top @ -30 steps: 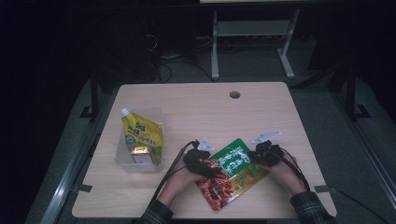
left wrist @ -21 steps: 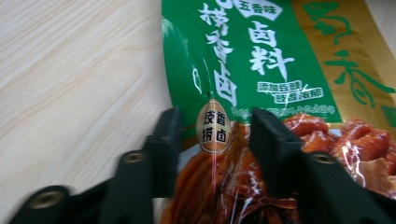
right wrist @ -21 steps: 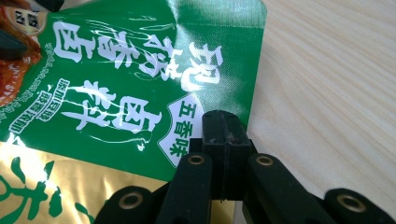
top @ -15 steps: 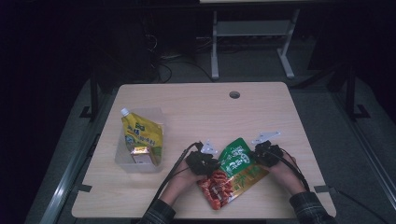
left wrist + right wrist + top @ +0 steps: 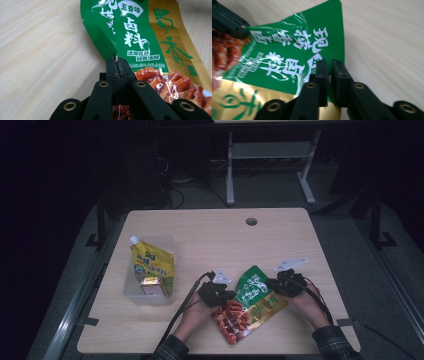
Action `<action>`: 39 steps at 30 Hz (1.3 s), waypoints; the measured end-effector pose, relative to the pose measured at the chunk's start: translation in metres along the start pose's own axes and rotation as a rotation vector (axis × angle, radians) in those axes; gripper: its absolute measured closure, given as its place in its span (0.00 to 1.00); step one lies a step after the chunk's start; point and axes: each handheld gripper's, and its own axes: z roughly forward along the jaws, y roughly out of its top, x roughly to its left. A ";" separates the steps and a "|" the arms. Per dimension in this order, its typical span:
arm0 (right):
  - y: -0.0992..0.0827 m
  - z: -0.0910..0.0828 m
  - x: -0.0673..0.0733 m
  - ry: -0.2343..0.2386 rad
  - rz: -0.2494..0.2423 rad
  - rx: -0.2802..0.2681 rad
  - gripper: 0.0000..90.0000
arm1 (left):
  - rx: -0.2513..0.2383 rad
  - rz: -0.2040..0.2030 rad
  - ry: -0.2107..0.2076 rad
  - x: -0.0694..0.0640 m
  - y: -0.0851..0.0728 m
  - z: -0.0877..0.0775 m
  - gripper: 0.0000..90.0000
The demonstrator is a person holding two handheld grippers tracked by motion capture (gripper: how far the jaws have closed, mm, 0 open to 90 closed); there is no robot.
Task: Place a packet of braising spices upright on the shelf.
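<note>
Left gripper (image 5: pixel 117 65) clamped on green-gold foil snack pouch (image 5: pixel 252 302); right gripper (image 5: pixel 329 71) slightly parted (opening, edge between); regrip advised before lifting.

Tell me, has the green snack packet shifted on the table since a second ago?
No. The green snack packet lies at the same spot near the table's front edge, between the two claws, as far from the clear tub as before.

Each black plastic hand-held gripper, left (image 5: pixel 226 296) and right (image 5: pixel 274 287), carries brass-ringed screw holes, a grey three-cornered top plate and trailing black cable, above dark plaid sleeves (image 5: pixel 334 346) at the frame's bottom.
</note>
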 end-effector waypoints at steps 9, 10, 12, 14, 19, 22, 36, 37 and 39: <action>0.001 -0.027 0.011 0.057 0.032 -0.127 0.59 | -0.100 -0.084 0.074 0.017 0.007 -0.026 1.00; 0.000 -0.029 0.012 0.061 0.037 -0.132 0.57 | -0.110 -0.091 0.083 0.019 0.007 -0.029 1.00; -0.003 -0.032 0.014 0.074 0.046 -0.145 0.53 | -0.157 -0.120 0.094 0.023 0.010 -0.036 1.00; -0.007 -0.033 0.016 0.090 0.056 -0.152 0.50 | -0.185 -0.124 0.109 0.026 0.013 -0.044 1.00; -0.016 -0.028 0.023 0.139 0.075 -0.132 0.44 | -0.271 -0.142 0.128 0.028 0.022 -0.060 1.00; -0.019 -0.020 0.027 0.175 0.078 -0.130 0.40 | -0.308 -0.143 0.120 0.026 0.028 -0.068 1.00; -0.006 -0.005 0.027 0.347 0.179 -0.345 0.45 | -0.374 -0.173 0.053 0.016 0.029 -0.072 1.00; -0.005 -0.004 0.027 0.349 0.183 -0.352 0.50 | -0.377 -0.179 0.045 0.016 0.028 -0.071 1.00; -0.003 -0.004 0.028 0.355 0.176 -0.367 0.63 | -0.375 -0.177 0.046 0.015 0.028 -0.068 1.00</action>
